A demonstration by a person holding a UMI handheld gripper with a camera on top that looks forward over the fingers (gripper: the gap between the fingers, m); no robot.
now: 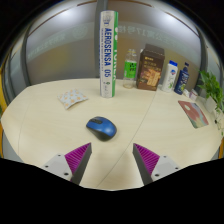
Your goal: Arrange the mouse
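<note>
Honestly the gripper view says most of it: the blue mouse [100, 127] sits on the pale round table [40, 115], just ahead of the gripper [112, 160] and a bit toward its left finger, not touching either one. The claw is spread wide and holding nothing, both pink pads [78, 155] bare. Beyond the mouse there's a tall shuttlecock tube [107, 52], a white packet [71, 98], a brown box [151, 68] and some bottles [176, 76]. My guess is it's light, rigid plastic with a smooth domed top, so kinda slippery; I'd pinch it across the flat sides near the middle, low down, not the buttons
</note>
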